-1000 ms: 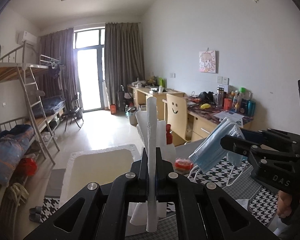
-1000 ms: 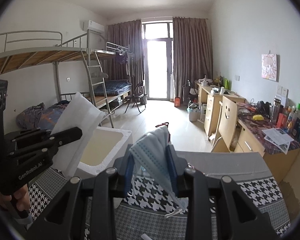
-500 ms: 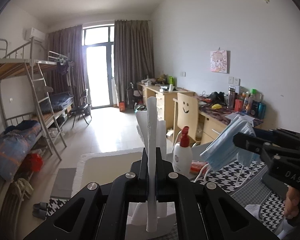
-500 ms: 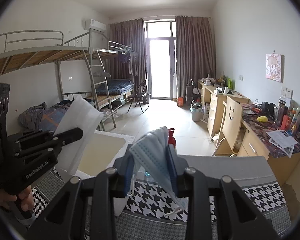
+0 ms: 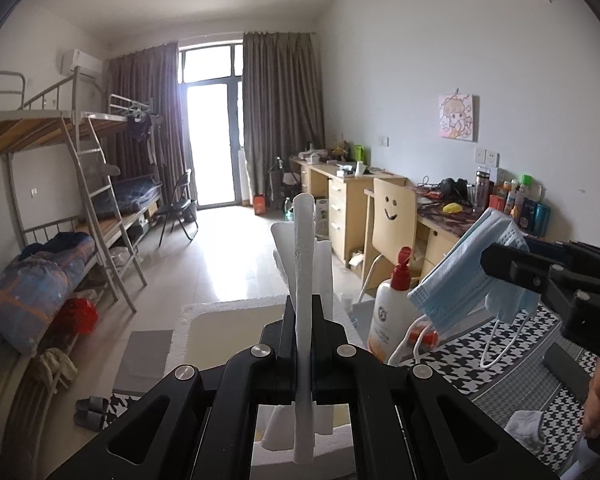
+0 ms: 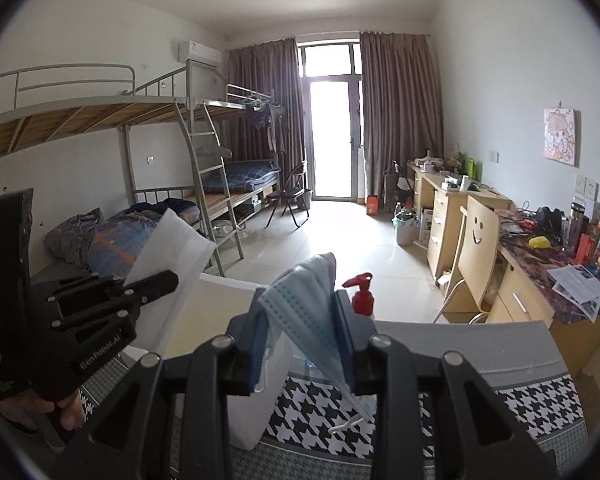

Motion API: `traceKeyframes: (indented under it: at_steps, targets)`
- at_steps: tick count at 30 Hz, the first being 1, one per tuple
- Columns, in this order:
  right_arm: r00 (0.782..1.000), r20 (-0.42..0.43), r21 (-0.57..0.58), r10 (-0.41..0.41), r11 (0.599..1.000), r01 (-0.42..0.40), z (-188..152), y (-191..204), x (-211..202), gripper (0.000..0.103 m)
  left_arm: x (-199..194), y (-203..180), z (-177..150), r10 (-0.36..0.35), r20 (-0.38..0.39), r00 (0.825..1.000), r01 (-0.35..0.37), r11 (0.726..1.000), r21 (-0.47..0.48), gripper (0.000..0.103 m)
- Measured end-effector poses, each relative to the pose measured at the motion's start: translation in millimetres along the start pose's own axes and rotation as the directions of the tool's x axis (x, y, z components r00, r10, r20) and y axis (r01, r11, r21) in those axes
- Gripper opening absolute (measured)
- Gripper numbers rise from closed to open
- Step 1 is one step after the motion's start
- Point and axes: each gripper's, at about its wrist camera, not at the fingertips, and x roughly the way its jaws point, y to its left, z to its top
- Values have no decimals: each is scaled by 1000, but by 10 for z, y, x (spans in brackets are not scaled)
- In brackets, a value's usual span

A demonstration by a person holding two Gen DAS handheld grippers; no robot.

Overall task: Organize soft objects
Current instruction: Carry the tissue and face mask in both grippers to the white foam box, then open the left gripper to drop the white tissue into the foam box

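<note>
Both items are held up over the houndstooth surface, likely for dropping into the white foam box: the left claw is clenched on a folded white tissue, the right claw grasping a blue face mask by its pleats, ear loops dangling free

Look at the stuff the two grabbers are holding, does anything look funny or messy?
A little. The blue face mask sits crumpled and crooked in the right gripper, one ear loop dangling loose. The white folded sheet stands up straight in the left gripper. Nothing looks spilled or broken.
</note>
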Motion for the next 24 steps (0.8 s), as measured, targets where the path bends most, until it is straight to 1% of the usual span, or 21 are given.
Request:
traceKeyframes:
  at_steps: [1,9,16,18,19,20,21,22,23,24]
  targets:
    - [1000,-1,6,-8,1000,8,11,9,14,36,6,18,-5,3,-2,1000,-3,1000,-3,4]
    - [1000,4,-11,10,1000,-10,77,122,27,36,54,142,-23,28,-19,999,-28,999,-21,4]
    - [999,1,-22,35,999,-35,122,214,78,36,213,209,-89,37,-68,997,-39,999,-34,4]
    - [999,-4,-23,36,999,-36,126,233,113,36,269,255,-106,47,-87,995,-51,998,-44,8]
    - [999,-7,-23,37,999,-37,127,236,125,36,303,282,-117,50,-98,994,-55,997,-47,17]
    - [999,-8,-24,38,999,-39,129,237,132,36,322,306,-125,56,-107,993,-62,997,-51,36]
    - [999,-8,-26,40,999,-41,131,242,136,36,344,342,-144,67,-117,991,-74,996,-58,47]
    - [999,-7,-28,40,999,-40,135,255,140,36,344,362,-152,72,-117,990,-80,995,-66,62]
    - [999,-6,-30,38,999,-38,141,258,141,36,334,392,-159,76,-112,991,-85,993,-79,67]
    - [999,-6,-31,39,999,-39,147,252,144,36,326,411,-162,76,-109,991,-86,993,-84,68]
